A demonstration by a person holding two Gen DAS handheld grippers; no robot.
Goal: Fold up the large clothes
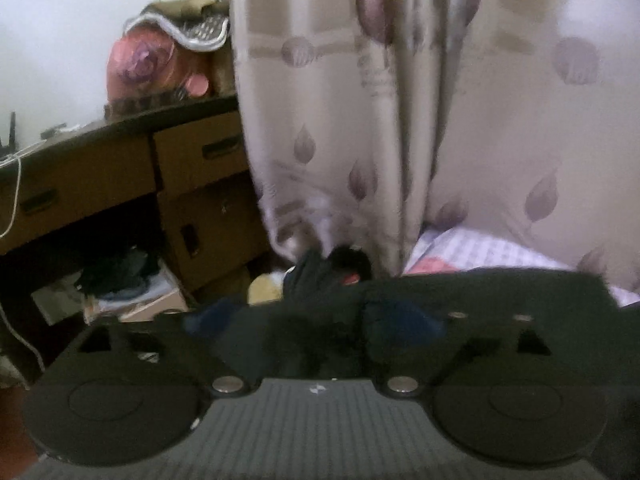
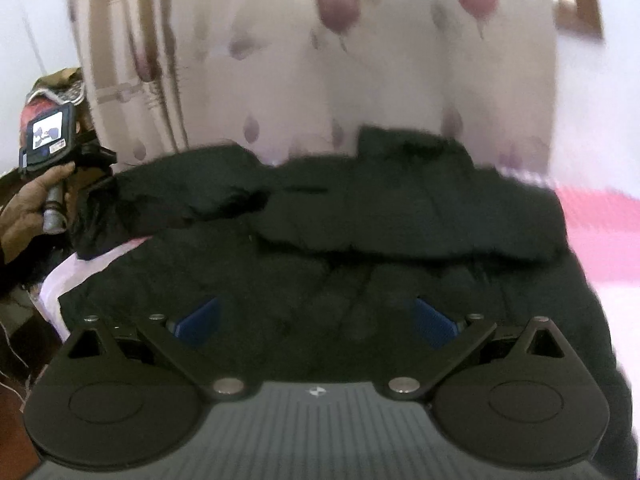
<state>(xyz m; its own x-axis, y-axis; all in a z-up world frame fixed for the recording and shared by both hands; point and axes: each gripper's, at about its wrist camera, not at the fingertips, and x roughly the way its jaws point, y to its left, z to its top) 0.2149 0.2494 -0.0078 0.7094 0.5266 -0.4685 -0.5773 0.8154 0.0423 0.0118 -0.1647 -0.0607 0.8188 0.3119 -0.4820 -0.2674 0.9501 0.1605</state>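
Observation:
A large black garment (image 2: 360,216) lies spread over the bed, with a folded part bunched across its far half. My right gripper (image 2: 317,322) hovers over its near part, open, with blue pads (image 2: 198,322) wide apart and only flat cloth below them. In the left wrist view the garment's dark edge (image 1: 500,292) runs across the lower frame. My left gripper (image 1: 304,320) is open at that edge, its pads (image 1: 404,320) well apart. Blur hides whether cloth touches them. A person's hand (image 2: 24,208) holds the left gripper's handle at the garment's left end.
A patterned curtain (image 1: 340,120) hangs behind the bed. A brown desk with drawers (image 1: 192,152) stands to the left, a pink bag (image 1: 152,68) on top and clutter (image 1: 120,276) beneath. White checked sheet (image 1: 480,248) and pink bedding (image 2: 600,232) show around the garment.

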